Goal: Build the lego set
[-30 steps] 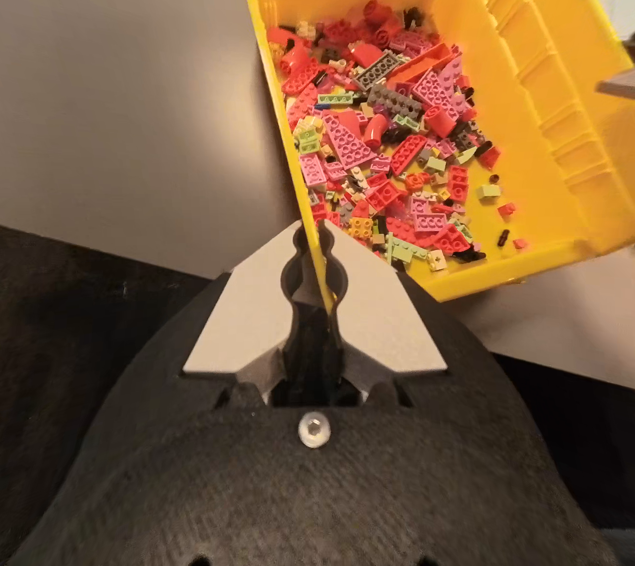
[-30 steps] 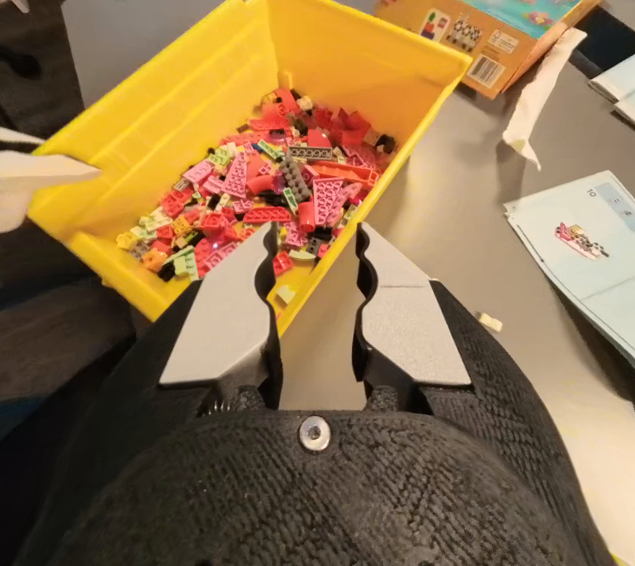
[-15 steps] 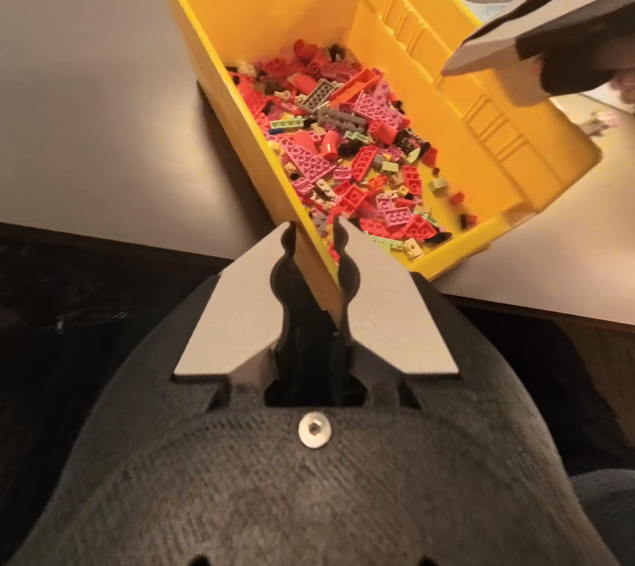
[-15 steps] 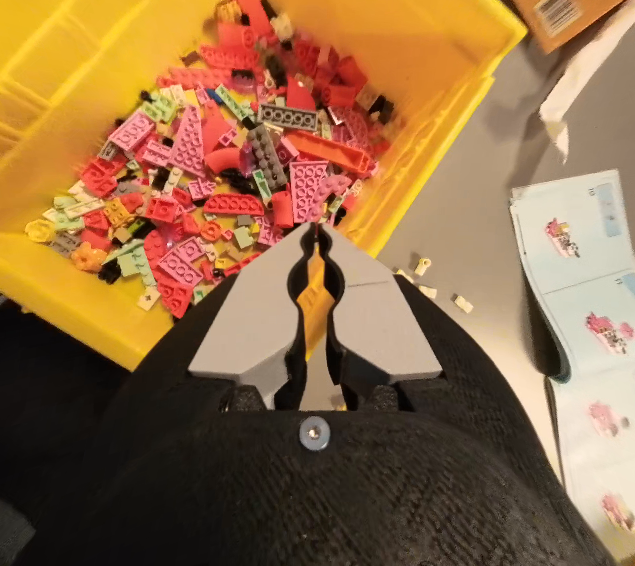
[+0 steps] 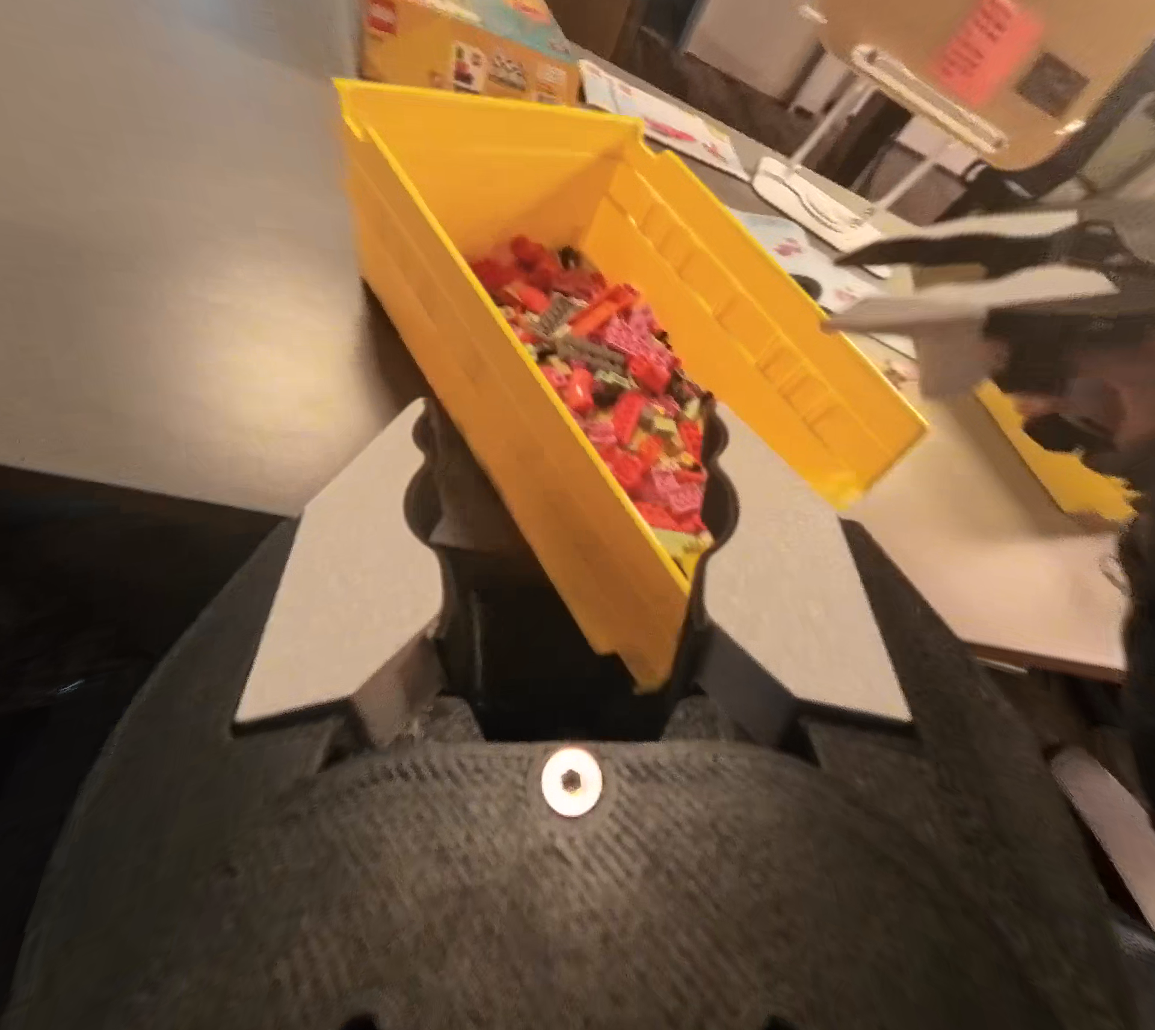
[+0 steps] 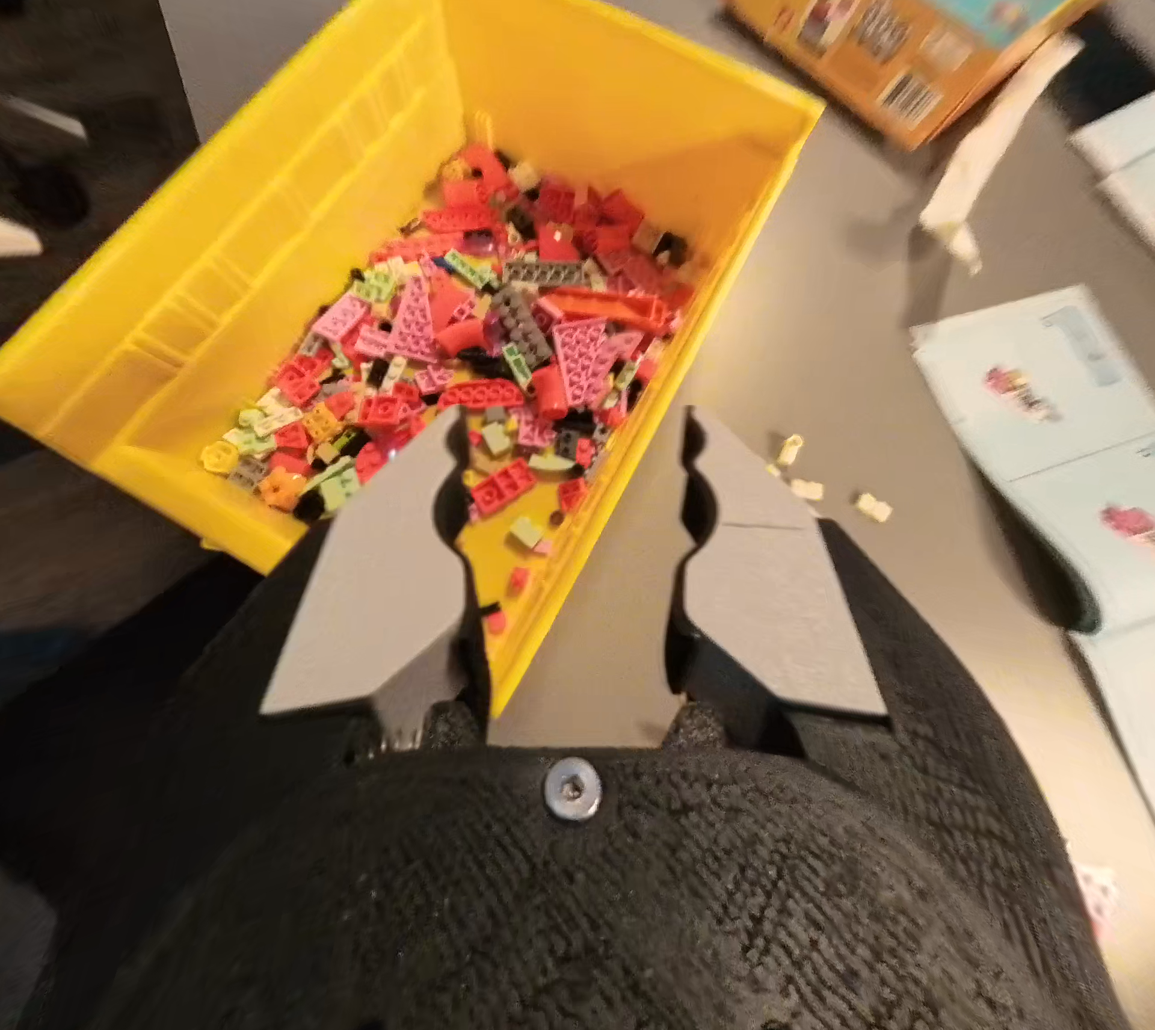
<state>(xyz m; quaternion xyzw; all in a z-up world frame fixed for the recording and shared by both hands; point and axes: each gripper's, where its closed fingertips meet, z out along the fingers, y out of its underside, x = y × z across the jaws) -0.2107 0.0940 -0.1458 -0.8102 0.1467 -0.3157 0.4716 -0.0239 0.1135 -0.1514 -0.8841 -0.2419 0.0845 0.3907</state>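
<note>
Left wrist view: my left hand-held gripper [image 5: 572,431] gapes wide, straddling the bin [image 5: 537,168] wall, pads clear.
Right wrist view: my right hand-held gripper [image 6: 572,425] open astride the bin's opposite wall.
Bin: on desk [image 6: 812,312], holding bricks [image 6: 475,331].

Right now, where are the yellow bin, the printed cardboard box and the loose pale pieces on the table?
yellow bin [image 6: 600,81], right wrist view, inner far wall.
printed cardboard box [image 6: 875,25], right wrist view, side panel.
loose pale pieces [image 6: 806,488], right wrist view, middle piece.

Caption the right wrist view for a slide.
Open right gripper straddles the near wall of a yellow plastic bin of mixed toy bricks.
</note>
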